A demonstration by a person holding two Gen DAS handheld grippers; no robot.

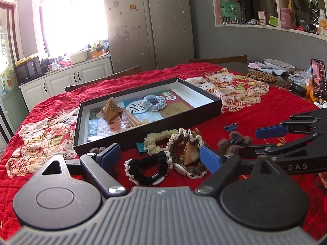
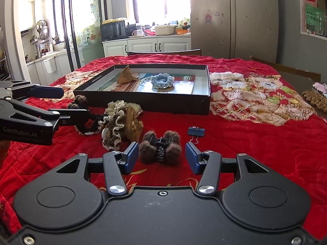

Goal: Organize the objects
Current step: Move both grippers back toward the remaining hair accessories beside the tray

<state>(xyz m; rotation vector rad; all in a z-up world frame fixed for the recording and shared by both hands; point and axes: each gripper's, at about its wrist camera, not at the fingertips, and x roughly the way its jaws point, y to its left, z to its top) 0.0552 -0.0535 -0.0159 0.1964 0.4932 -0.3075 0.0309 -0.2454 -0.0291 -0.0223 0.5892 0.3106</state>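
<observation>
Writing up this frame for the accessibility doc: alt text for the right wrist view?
The right gripper hangs open around a fuzzy brown hair claw on a red quilt, its blue pads clear of it. The left gripper reaches into a scrunchie pile; behind sits a black tray holding a blue scrunchie.

Fuzzy hair claw (image 2: 160,150), quilted cloth (image 2: 255,143)

A red quilt (image 1: 255,110) with cartoon patches covers the surface. At its far right corner stand a lit phone (image 1: 318,80) and a white dish (image 1: 279,65). Behind, a steel fridge (image 1: 147,24) and white cabinets (image 1: 61,81).
</observation>
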